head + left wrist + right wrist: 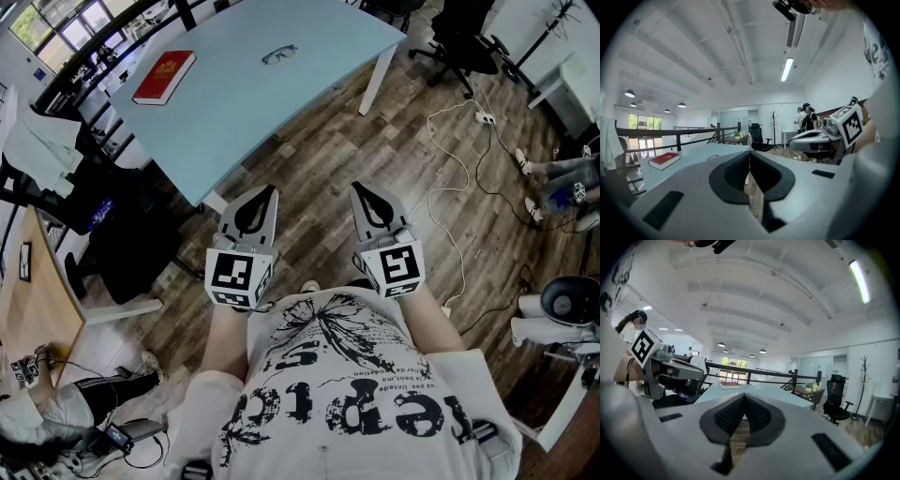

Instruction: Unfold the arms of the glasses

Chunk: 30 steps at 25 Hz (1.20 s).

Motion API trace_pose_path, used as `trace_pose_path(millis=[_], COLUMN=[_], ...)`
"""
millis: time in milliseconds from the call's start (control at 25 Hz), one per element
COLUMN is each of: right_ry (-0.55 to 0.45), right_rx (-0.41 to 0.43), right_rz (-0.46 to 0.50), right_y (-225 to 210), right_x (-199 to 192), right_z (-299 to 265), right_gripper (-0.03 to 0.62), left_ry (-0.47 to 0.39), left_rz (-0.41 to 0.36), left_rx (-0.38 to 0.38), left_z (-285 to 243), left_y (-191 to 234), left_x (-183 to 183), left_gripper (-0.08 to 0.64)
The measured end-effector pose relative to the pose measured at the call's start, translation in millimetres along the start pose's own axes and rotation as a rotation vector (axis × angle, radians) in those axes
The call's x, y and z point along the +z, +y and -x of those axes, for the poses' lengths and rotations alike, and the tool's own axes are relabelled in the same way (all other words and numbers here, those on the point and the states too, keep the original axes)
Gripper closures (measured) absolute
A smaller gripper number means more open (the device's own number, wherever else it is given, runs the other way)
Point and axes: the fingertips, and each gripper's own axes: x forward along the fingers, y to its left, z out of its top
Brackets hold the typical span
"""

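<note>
Two grippers shut & empty, glasses well ahead on the table.
Head view: left gripper (271, 190) & right gripper (360, 187) both have tips together w/ nothing in either. They're held side by side, about level, just in front of the person's torso, over the wood floor (319, 169). Glasses (279, 54) lie well ahead of both tips on the light-blue table (319, 37), untouched. Red book (164, 77) sits ahead-left of the left gripper. Left gripper view: jaws meet, nothing btwn; glasses (713, 157) are small, ahead & slightly left, w/ the right gripper (799, 140) alongside on the right. Right gripper view: jaws pressed together, empty; table (764, 392) ahead w/ book (730, 385) on it, left gripper (701, 373) alongside on the left. Can't make out the glasses here.
</note>
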Motion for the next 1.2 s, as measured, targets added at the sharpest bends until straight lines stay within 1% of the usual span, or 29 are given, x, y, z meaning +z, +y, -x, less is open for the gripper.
trace_pose_path(millis=[160, 320, 560, 720, 880, 1000, 1200], right_ry=[0.006, 0.012, -0.005, 0.008, 0.021, 0.024, 0.02], right_rx=[0.002, 0.0, -0.042, -0.046, -0.035, -0.008, 0.034], right_rz=[0.013, 0.025, -0.023, -0.017, -0.02, -0.023, -0.023], right_y=[5.2, 5.4, -7.8, -17.2, -33.6, -50.1, -91.7], right_x=[0.6, 1.9, 5.1, -3.8, -13.0, -19.8, -29.7], right_z=[-6.7, -15.6, -25.8, -34.4, -52.4, -71.1, -120.3], right_gripper=[0.584, 0.584, 0.583, 0.583, 0.582, 0.582, 0.581], left_ry=[-0.013, -0.011, -0.009, 0.008, 0.027, 0.043, 0.058], left_rz=[-0.019, -0.015, -0.014, 0.005, 0.018, 0.021, 0.024], left_rx=[-0.01, -0.015, -0.013, 0.001, 0.014, 0.033, 0.082], left_z=[1.3, -2.5, -9.7, -20.2, -40.9, -61.9, -115.1], left_y=[4.9, 11.3, 19.6, 26.1, 32.1, 35.9, 52.8], left_x=[3.3, 2.7, 2.4, -6.5, -14.3, -19.3, -21.9], left_gripper=[0.541, 0.541, 0.541, 0.541, 0.54, 0.54, 0.54])
